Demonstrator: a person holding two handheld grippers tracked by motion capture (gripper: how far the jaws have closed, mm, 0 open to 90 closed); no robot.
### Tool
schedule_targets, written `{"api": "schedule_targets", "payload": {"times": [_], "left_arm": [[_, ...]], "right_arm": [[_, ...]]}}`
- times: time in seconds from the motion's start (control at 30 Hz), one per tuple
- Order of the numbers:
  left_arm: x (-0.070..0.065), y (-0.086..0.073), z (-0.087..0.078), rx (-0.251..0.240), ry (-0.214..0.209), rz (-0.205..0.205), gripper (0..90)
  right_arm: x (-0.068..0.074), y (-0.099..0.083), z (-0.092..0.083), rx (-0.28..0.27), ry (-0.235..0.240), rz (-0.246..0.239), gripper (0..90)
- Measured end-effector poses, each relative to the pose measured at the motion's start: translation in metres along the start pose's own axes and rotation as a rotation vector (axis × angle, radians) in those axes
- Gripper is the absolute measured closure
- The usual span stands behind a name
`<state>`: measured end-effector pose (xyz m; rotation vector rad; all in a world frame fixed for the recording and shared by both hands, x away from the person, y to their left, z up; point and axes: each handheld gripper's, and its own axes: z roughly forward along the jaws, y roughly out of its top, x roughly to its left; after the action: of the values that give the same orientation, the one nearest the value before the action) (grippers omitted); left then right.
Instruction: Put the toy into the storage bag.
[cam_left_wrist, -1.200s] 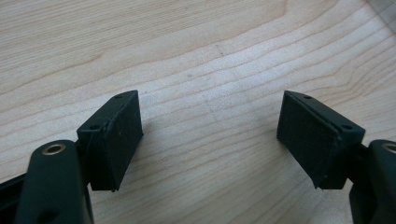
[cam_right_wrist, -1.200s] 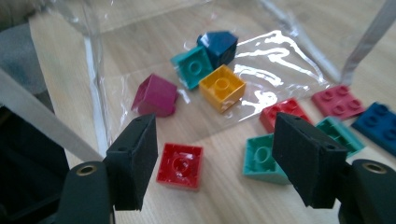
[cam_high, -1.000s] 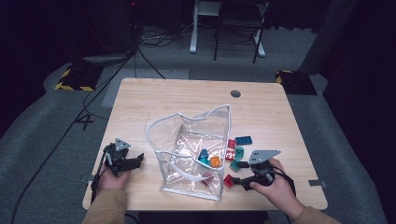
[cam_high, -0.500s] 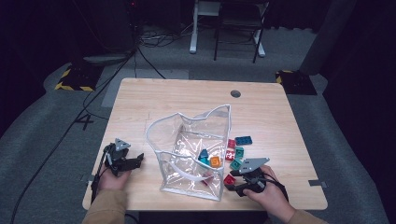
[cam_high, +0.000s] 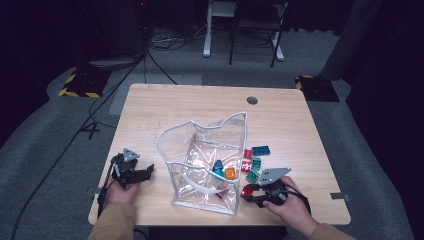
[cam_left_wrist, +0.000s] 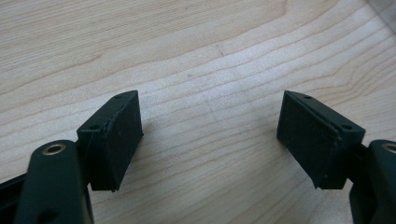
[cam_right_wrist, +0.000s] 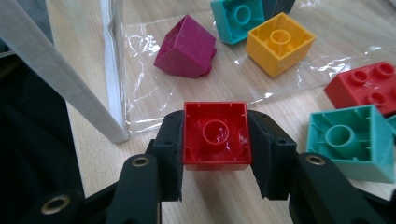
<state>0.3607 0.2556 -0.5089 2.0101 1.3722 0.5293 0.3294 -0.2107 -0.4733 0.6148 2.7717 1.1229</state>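
Jaws of the right gripper (cam_right_wrist: 215, 154), just closing, pinch a red block (cam_right_wrist: 215, 134); left gripper's (cam_left_wrist: 210, 140) stand spread.

Your left hand (cam_high: 119, 187) is resting at the near left of the counter (cam_high: 150, 110), holding the left tongs (cam_left_wrist: 210, 135) low with the jaws standing wide apart and nothing between them. Your right hand (cam_high: 290, 205) is holding the right tongs (cam_right_wrist: 215, 149) at the near right; their jaws have just been closing and are now pressing on both sides of a red brick (cam_right_wrist: 215, 133).
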Motion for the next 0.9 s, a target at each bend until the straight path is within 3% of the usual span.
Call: {"api": "schedule_targets", "payload": {"times": [0.67,0.9], "left_arm": [[0.0,0.0,0.0,0.0,0.0,0.0,22.6],[0.0,0.0,0.0,-0.002,0.001,-0.001,22.6]], "right_arm": [[-0.008,0.032,-0.056,-0.063,-0.032,-0.005,59.5],[-0.015,0.044,-0.076,-0.101,-0.033,0.024,59.5]]}}
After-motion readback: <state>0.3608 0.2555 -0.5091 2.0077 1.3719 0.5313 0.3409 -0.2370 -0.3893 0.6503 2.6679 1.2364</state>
